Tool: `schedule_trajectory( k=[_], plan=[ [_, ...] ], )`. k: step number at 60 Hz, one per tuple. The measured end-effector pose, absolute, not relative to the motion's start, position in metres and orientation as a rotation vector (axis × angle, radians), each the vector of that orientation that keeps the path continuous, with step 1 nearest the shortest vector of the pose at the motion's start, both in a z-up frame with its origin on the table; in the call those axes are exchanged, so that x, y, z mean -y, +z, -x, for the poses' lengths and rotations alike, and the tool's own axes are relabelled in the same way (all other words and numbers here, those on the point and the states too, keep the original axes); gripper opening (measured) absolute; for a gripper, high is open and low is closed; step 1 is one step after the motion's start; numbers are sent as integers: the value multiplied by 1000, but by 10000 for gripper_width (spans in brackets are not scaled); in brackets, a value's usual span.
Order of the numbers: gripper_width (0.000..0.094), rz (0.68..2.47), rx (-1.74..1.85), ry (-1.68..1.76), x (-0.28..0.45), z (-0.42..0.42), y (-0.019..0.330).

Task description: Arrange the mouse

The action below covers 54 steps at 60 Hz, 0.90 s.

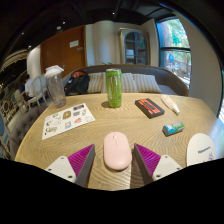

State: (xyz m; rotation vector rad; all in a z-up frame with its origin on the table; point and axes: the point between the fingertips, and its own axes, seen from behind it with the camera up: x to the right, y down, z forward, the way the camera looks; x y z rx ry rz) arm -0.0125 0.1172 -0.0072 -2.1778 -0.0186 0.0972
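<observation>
Open hand-held gripper (116, 163) flanks pink mouse (116, 150) on wooden table (100, 125), windows (175, 50) beyond.

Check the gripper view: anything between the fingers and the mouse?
Nothing visible blocks it. The pink mouse lies on the round table between the open gripper fingers, with a gap at each side. The green can, the black box and the leaflet all lie well beyond it.

Mouse (116, 150) on table (100, 125), between gripper (114, 163) fingers, gap each side. Beyond mouse: can (114, 88). Left of can: jar (55, 89), paper sheet (68, 119). Right: flat box (150, 108), small packet (173, 129).
</observation>
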Motion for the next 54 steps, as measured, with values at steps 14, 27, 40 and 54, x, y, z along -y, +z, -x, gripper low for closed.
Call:
schedule_trajectory(
  k=[14, 27, 40, 54],
  plan=[
    [520, 2196, 7, 79, -126, 2, -12],
    [436, 2193, 33, 65, -123, 2, -11],
    [395, 2056, 34, 61, -101, -20, 37],
    [392, 1864, -110, -96, -48, -191, 145]
  ],
)
